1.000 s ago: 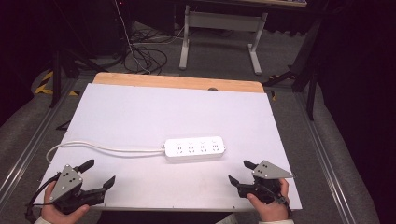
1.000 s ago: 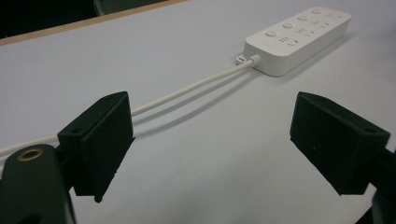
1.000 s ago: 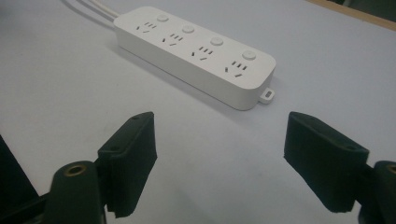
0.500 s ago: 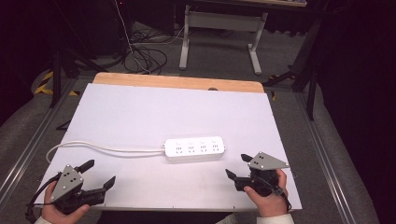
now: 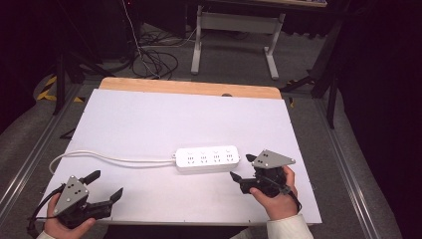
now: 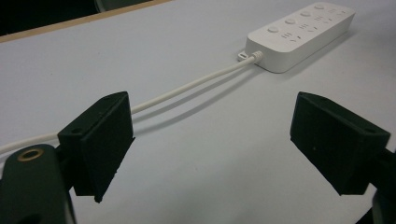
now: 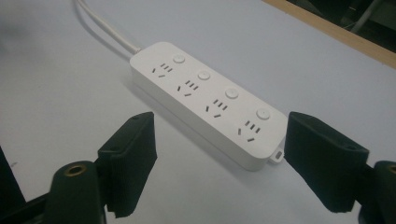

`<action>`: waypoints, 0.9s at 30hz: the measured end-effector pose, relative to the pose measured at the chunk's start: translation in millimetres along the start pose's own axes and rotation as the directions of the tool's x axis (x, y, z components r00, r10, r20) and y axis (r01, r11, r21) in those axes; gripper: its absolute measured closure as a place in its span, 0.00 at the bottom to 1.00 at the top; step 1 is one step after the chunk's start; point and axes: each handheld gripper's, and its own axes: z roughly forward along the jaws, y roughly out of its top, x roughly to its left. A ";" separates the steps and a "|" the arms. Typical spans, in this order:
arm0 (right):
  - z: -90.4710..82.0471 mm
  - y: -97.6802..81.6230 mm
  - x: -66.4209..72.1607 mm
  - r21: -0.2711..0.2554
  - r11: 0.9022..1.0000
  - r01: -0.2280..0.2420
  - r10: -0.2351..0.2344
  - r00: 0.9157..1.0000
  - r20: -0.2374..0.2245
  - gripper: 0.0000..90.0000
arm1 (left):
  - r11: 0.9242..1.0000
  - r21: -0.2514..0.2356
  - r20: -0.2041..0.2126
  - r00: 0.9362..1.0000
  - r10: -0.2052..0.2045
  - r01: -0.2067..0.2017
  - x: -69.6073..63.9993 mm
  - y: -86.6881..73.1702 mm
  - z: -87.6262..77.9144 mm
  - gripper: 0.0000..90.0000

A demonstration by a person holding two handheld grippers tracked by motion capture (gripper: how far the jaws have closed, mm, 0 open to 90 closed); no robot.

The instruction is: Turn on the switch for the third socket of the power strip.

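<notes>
A white power strip [image 5: 207, 158] with a row of sockets and round buttons lies flat on the white tabletop [image 5: 174, 114]. Its white cable [image 5: 109, 158] runs left and loops back at the table's left edge. My right gripper [image 5: 241, 167] is open just off the strip's right end, which sits between and slightly beyond its jaws in the right gripper view: the strip [image 7: 210, 100], the gripper [image 7: 219, 161]. My left gripper [image 5: 105, 185] is open at the front left corner, empty. In the left gripper view the cable [image 6: 187, 88] leads away to the strip [image 6: 301, 35] beyond the gripper [image 6: 215, 140].
A wooden strip [image 5: 189, 88] borders the table's far edge. Beyond it are a grey desk frame [image 5: 234, 30] and loose black cables [image 5: 154, 59] on the floor. Metal rails run along both sides of the table.
My right gripper has moved left and forward, closing in on the power strip's right end. The left gripper, strip and cable have stayed put.
</notes>
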 end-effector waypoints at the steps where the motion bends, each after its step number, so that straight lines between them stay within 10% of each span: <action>1: 1.3 2.3 0.2 0.000 1.000 0.001 -0.001 1.000 -0.003 0.28 | 1.000 0.001 0.000 1.000 0.000 0.000 0.0 0.0 0.1 0.15; 27: 28.5 54.3 -6.2 -0.004 0.999 0.036 -0.036 0.996 -0.077 0.28 | 1.000 0.004 0.002 1.000 0.000 0.000 -0.7 0.2 0.6 0.16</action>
